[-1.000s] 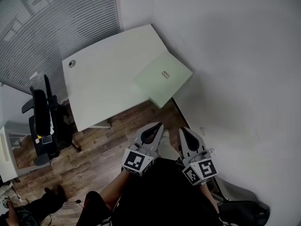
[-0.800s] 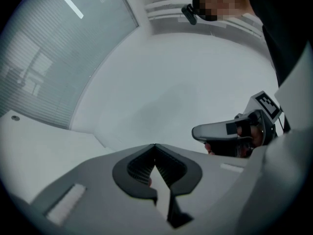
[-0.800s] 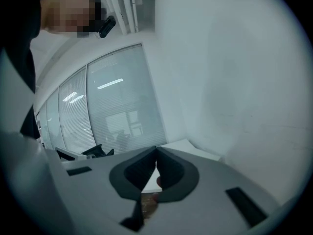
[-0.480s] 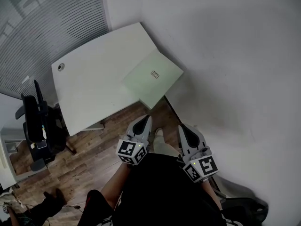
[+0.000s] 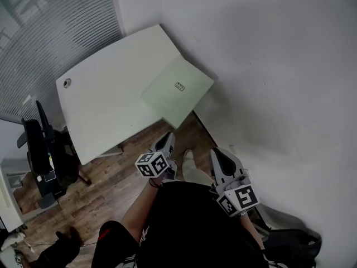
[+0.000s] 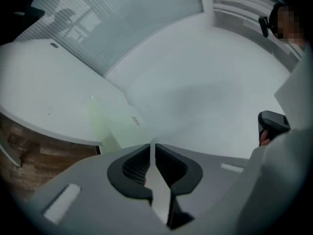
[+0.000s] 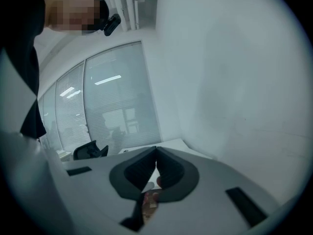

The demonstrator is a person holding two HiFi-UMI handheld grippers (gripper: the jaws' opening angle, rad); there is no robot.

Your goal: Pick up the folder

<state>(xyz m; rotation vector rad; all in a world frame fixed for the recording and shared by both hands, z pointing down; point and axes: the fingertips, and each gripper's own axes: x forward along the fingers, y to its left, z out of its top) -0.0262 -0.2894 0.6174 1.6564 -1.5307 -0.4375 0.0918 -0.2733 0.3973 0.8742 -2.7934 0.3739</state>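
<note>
— Item: folder (image 5: pixel 177 91). Location?
— Flat on the desk (image 5: pixel 100 105), wall-side corner, well apart from me. My left gripper (image 5: pixel 167 142) and right gripper (image 5: pixel 218 156): both closed, empty. Risk: arriving closed, I shove it off.

White surface (image 5: pixel 106 105), set into the corner between a white wall (image 5: pixel 268 66) and a slatted glass partition (image 5: pixel 50 32), with a round cable hole (image 5: pixel 67 83) near its far left edge; on its right corner, against the wall, a flat pale green folder (image 5: pixel 175 91) with a small dark label (image 5: pixel 179 86). Wooden floor (image 5: pixel 106 188) below, with a black office chair (image 5: pixel 42 155) at left. Foreground: left hand-held gripper (image 5: pixel 167 140) and right hand-held gripper (image 5: pixel 216 154), each with a marker cube, held apart over the floor short of the surface, above dark clothing (image 5: pixel 189 228).
</note>
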